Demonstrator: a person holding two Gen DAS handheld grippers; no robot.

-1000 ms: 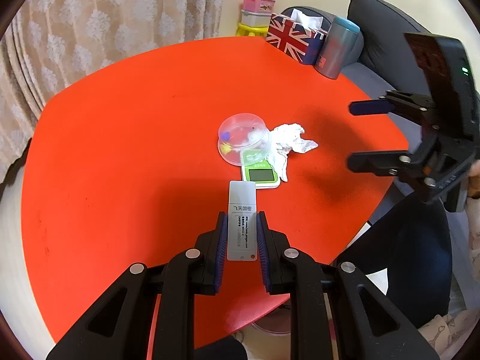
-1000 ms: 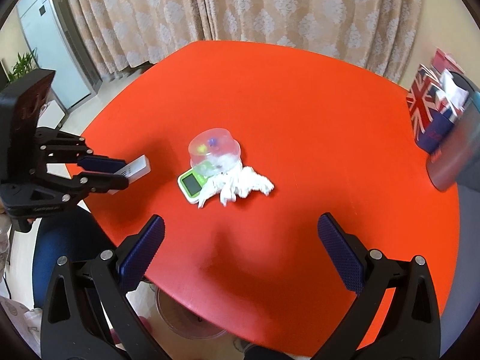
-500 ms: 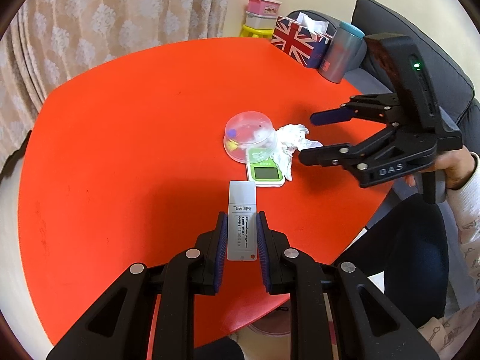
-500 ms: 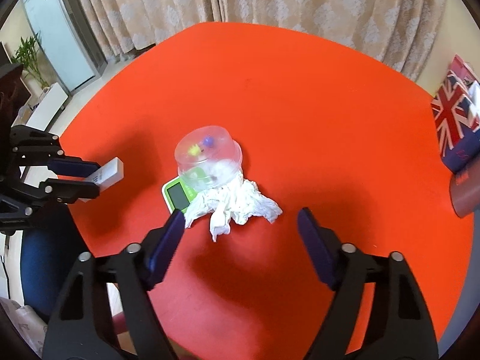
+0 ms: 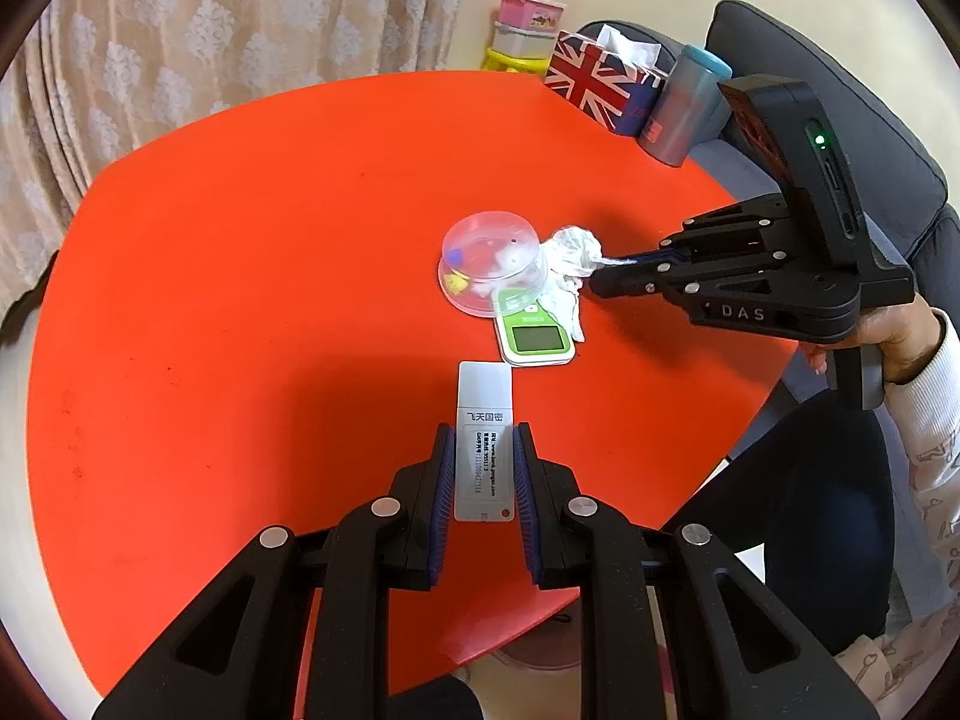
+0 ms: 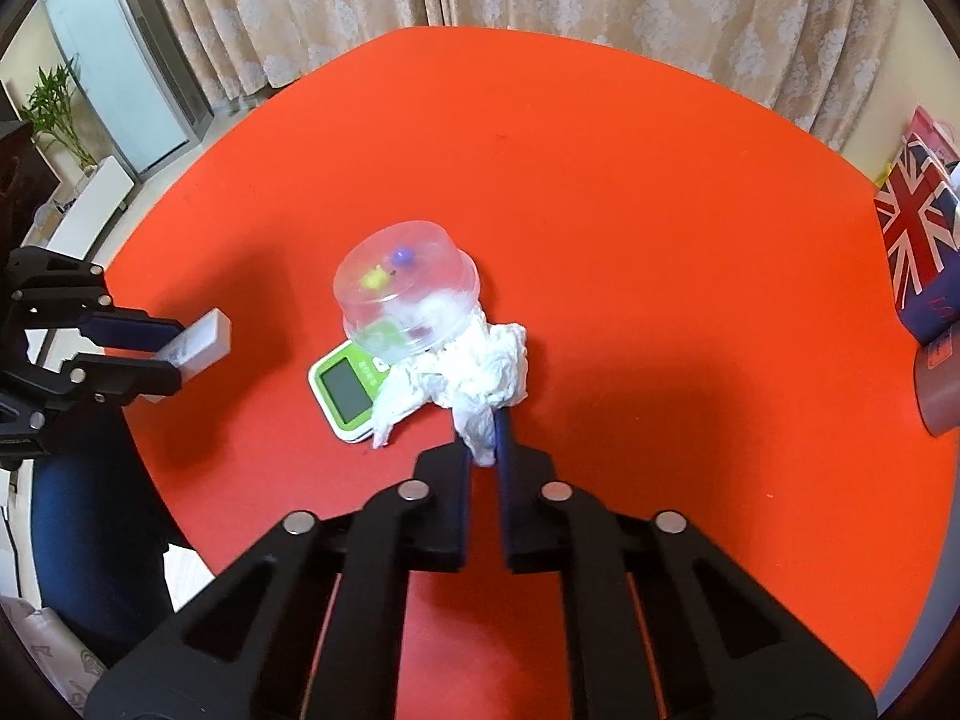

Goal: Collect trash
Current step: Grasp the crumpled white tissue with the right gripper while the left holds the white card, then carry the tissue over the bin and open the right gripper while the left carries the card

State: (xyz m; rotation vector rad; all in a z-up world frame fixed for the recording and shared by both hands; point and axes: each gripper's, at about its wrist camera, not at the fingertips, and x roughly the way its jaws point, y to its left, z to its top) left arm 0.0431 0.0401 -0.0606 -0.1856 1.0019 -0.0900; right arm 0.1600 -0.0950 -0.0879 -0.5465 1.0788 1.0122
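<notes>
A crumpled white tissue [image 6: 480,360] lies on the red table [image 6: 600,180], against a clear plastic dome [image 6: 408,294] and a green-and-white device [image 6: 345,387]. My right gripper [image 6: 483,441] is shut on the tissue's near tail; it also shows in the left wrist view [image 5: 600,279], pinching the tissue [image 5: 573,255]. My left gripper [image 5: 483,456] is shut on a white USB-style stick [image 5: 485,438], held above the table's near edge. The stick also shows in the right wrist view [image 6: 201,345].
A Union Jack tissue box [image 5: 600,90] and a grey-blue tumbler [image 5: 684,114] stand at the table's far edge. Stacked small boxes [image 5: 522,30] sit behind. A bin [image 5: 534,657] shows below the table edge. Curtains hang behind.
My right gripper moved in to the tissue and closed from wide open onto its tail. My left gripper held still with the white stick.
</notes>
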